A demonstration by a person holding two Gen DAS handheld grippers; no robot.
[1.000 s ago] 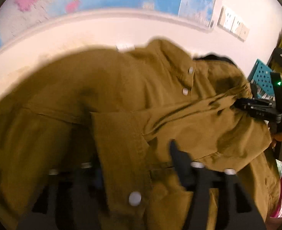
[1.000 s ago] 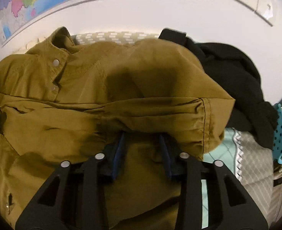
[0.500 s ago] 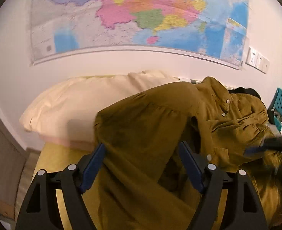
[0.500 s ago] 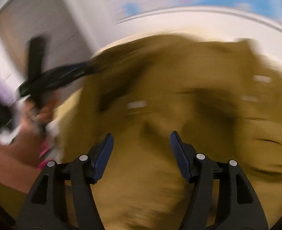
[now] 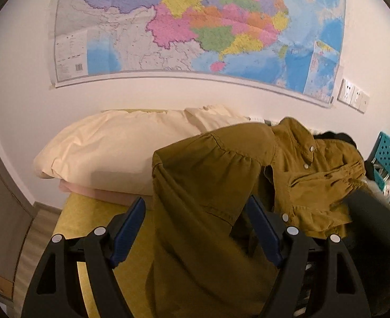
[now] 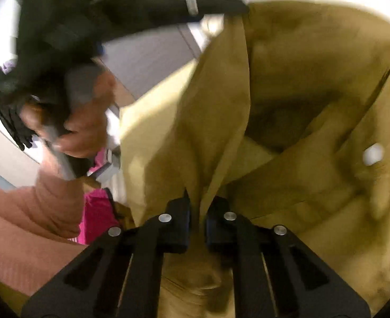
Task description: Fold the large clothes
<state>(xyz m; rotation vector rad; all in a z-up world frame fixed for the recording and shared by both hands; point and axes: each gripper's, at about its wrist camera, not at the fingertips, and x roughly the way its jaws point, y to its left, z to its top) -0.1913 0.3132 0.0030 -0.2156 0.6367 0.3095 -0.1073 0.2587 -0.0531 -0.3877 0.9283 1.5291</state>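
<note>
Both grippers are being seen as black frames with triangular cut-outs, silver screw heads and blue-padded fingers: the left gripper [image 5: 195, 225] and the right gripper [image 6: 197, 220]. Bare skin is showing on the person's hand [image 6: 86, 132].

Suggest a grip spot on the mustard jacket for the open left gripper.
Take the gathered sleeve of the mustard jacket, at its seamed edge, coming straight forward. It already lies between the spread jaws of the left gripper and drapes in a thin fold.
</note>
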